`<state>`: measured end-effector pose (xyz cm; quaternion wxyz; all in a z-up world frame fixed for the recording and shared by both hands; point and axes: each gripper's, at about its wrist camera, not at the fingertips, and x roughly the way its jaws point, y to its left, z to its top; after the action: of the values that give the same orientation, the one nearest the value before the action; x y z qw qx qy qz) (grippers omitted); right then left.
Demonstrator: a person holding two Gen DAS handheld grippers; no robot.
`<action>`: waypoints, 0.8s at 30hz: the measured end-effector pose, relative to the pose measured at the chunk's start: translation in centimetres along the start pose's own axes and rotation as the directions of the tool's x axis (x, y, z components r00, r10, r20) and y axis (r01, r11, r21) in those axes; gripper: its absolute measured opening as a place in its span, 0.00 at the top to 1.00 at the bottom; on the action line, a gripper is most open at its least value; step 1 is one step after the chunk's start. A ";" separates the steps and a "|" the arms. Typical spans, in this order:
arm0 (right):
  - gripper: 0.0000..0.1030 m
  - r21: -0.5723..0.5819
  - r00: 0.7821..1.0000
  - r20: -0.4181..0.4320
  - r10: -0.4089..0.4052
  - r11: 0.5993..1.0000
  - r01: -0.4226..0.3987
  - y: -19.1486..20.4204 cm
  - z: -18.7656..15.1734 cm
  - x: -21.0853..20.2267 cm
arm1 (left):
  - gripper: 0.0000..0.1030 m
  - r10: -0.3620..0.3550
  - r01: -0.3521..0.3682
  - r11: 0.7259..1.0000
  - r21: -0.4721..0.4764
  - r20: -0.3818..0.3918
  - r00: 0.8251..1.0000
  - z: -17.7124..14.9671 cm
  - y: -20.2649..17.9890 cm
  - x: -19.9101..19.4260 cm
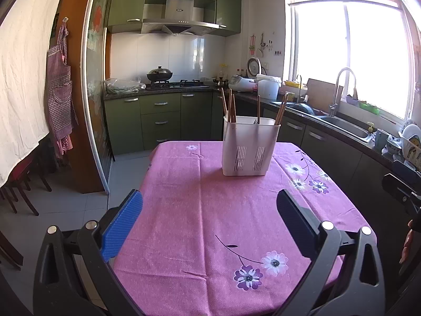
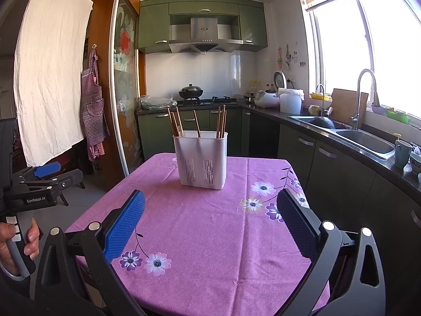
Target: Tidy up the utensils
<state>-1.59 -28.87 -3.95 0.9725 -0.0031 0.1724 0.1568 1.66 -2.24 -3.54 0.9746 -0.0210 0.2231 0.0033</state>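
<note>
A white slotted utensil holder (image 1: 249, 148) stands upright on the far part of a table with a pink flowered cloth (image 1: 205, 218); it also shows in the right wrist view (image 2: 202, 160). Several brown chopsticks (image 1: 229, 105) and a fork stand in it; they show in the right wrist view too (image 2: 221, 121). My left gripper (image 1: 210, 210) is open and empty, over the near half of the table, well short of the holder. My right gripper (image 2: 210, 210) is open and empty, also short of the holder. The left gripper (image 2: 50, 173) shows at the left of the right wrist view.
A kitchen counter with a sink (image 2: 365, 138) and faucet (image 2: 364, 97) runs along the right. A stove with a wok (image 2: 190, 92) stands at the back. A sliding glass door (image 2: 123, 92) and a hanging apron (image 2: 93, 100) are on the left.
</note>
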 end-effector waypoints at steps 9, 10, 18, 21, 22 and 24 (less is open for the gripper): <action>0.04 -0.004 1.000 -0.004 0.000 1.000 0.000 0.1 0.0 0.1 | 0.06 0.050 -0.050 0.999 0.012 0.022 0.999 0.0 0.0 -0.1; 0.04 -0.005 1.000 -0.005 0.001 1.000 -0.001 0.0 0.0 0.3 | 0.06 0.052 -0.052 0.999 0.013 0.019 0.998 0.0 0.0 0.0; 0.04 -0.007 1.000 -0.011 0.006 1.000 -0.006 -0.2 -0.2 0.5 | 0.06 0.050 -0.050 0.999 0.013 0.010 0.999 -0.1 0.1 0.5; 0.04 -0.007 1.000 -0.012 0.008 1.000 -0.008 -0.2 -0.3 0.6 | 0.06 0.038 -0.038 0.999 0.009 0.004 0.999 -0.1 0.2 0.6; 0.04 -0.007 1.000 -0.014 0.009 1.000 -0.009 -0.3 -0.3 0.8 | 0.06 0.045 -0.045 0.999 0.011 0.004 0.999 -0.1 0.2 0.6; 0.04 -0.008 1.000 -0.016 0.010 1.000 -0.010 -0.4 -0.2 0.9 | 0.06 0.058 -0.058 0.998 0.014 -0.003 0.998 -0.1 0.2 0.7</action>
<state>-0.74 -28.97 -4.48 0.9703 -0.0072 0.1794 0.1622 2.28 -2.06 -3.96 0.9738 -0.0077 0.2253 0.0300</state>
